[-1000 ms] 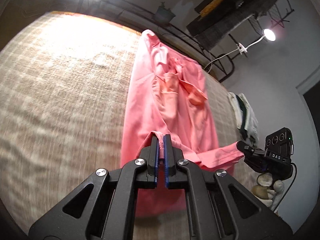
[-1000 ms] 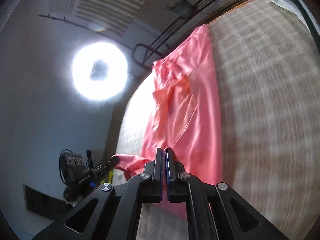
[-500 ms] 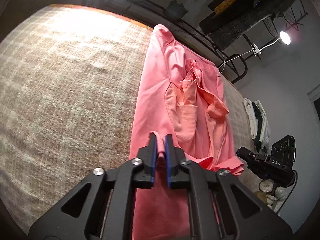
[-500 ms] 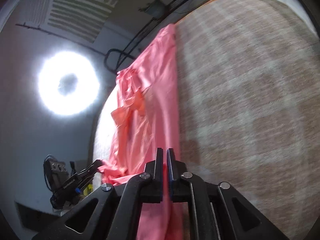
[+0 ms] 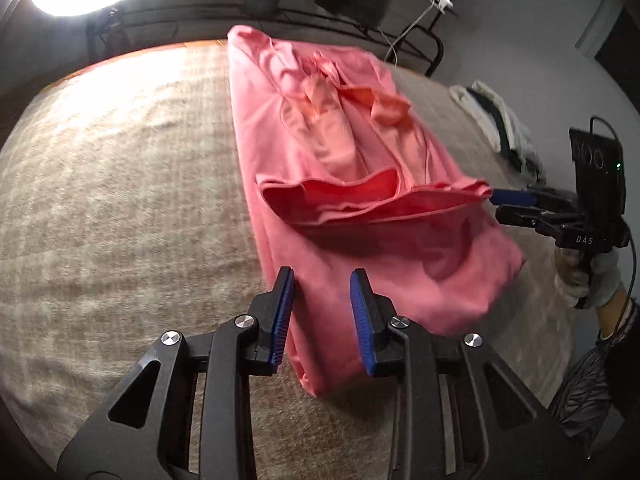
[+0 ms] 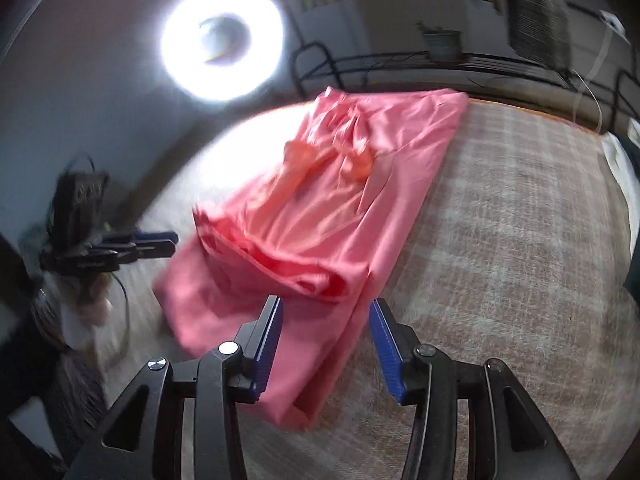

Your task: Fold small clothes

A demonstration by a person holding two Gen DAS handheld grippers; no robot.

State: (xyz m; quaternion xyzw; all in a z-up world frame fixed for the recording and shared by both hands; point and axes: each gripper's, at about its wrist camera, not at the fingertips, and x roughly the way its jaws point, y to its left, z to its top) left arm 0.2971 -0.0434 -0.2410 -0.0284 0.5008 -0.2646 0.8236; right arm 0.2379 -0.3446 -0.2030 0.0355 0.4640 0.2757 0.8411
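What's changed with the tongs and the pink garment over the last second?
Both the left tongs and right tongs have just been opening and let go of the pink garment; its hem now lies folded back over it. The garment stays on the beige plaid cover.

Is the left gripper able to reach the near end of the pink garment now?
Probably yes: the left gripper is open right over the pink garment, with nothing between them.
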